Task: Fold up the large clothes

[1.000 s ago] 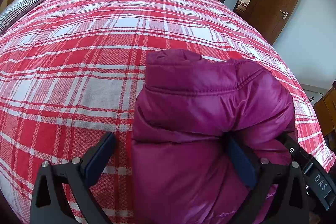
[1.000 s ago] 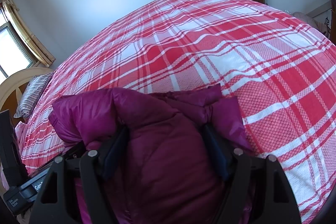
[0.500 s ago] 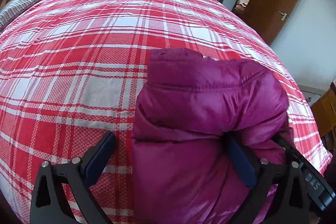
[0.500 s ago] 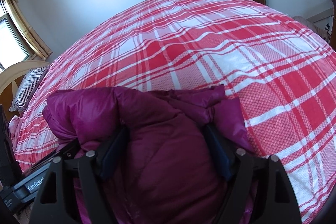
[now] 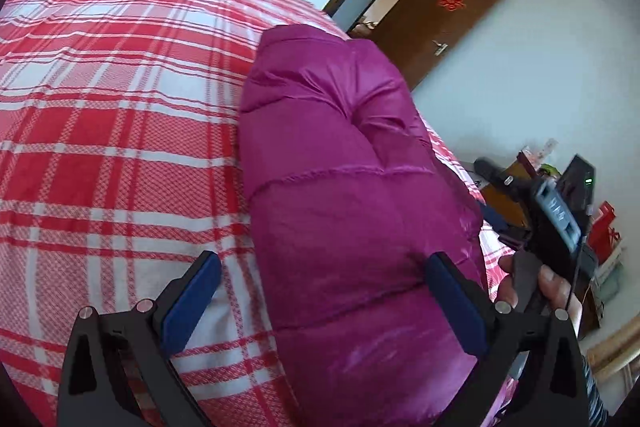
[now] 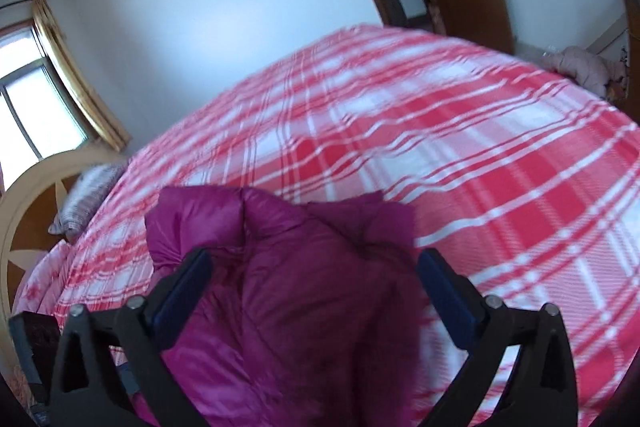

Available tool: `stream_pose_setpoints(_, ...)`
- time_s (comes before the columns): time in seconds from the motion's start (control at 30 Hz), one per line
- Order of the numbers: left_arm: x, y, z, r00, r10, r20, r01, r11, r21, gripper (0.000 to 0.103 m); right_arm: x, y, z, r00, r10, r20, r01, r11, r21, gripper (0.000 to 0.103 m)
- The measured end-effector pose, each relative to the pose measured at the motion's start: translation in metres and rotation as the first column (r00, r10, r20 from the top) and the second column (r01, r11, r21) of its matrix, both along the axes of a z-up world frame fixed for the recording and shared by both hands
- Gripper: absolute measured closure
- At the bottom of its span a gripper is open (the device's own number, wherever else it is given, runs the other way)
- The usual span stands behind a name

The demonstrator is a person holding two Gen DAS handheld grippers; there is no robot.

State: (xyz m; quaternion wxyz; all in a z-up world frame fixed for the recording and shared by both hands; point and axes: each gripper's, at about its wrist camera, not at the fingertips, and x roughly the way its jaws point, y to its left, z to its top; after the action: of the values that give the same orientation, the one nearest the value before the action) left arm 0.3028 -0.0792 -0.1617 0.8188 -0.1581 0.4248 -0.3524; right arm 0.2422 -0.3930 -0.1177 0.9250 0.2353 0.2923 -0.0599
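A magenta puffer jacket lies folded into a thick bundle on the red plaid bedspread. My left gripper is open at the bundle's near end: its right pad rests against the fabric and its left pad stands clear over the bedspread. In the right wrist view the jacket sits between the jaws of my right gripper, which are opening, and the pads stand off the fabric. A hand holding the right gripper's body shows at the right edge of the left wrist view.
The bedspread stretches far beyond the jacket. A striped pillow and a curved headboard are at the left. A brown door stands ajar behind the bed. A cluttered cabinet stands to the right, and a pale garment lies at the bed's far right corner.
The right gripper's jaws have spread off the jacket they were squeezing and pulled back a little. The left wrist view has swung right, showing the door and cabinet. Its jaws stay wide.
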Motion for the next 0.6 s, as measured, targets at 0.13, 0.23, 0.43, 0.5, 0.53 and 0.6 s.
stream_pose_setpoints(0.13,0.002,-0.008,-0.001,0.999,-0.041,0.000,0.041,0.999,-0.017,0.001,0.001,-0.017,-0.026,0.995,0.044,-0.085,-0.040,0.998,0.053,0.008)
stream_pose_setpoints(0.23,0.004,-0.015,0.000,0.999,-0.049,-0.005,0.049,0.999,-0.015,0.001,0.011,-0.016,-0.037,0.988,0.138,-0.063,-0.129,0.982,0.136,0.020)
stream_pose_setpoints(0.43,-0.008,-0.027,0.014,0.996,-0.073,0.051,0.072,0.997,0.034,0.041,0.019,-0.007,-0.039,0.963,0.264,-0.048,-0.249,0.947,0.204,0.069)
stream_pose_setpoints(0.5,-0.014,-0.024,0.024,0.994,-0.074,0.082,0.070,0.996,0.057,0.051,0.015,-0.006,-0.035,0.962,0.270,-0.023,-0.259,0.939,0.226,0.076)
stream_pose_setpoints(0.53,-0.016,-0.021,0.031,0.993,-0.066,0.095,0.061,0.996,0.057,0.052,0.012,-0.005,-0.032,0.962,0.273,-0.010,-0.263,0.936,0.233,0.076)
stream_pose_setpoints(0.6,-0.027,-0.010,0.048,0.988,-0.053,0.146,0.044,0.997,0.066,0.052,0.008,0.004,-0.025,0.958,0.288,0.013,-0.282,0.928,0.245,0.078)
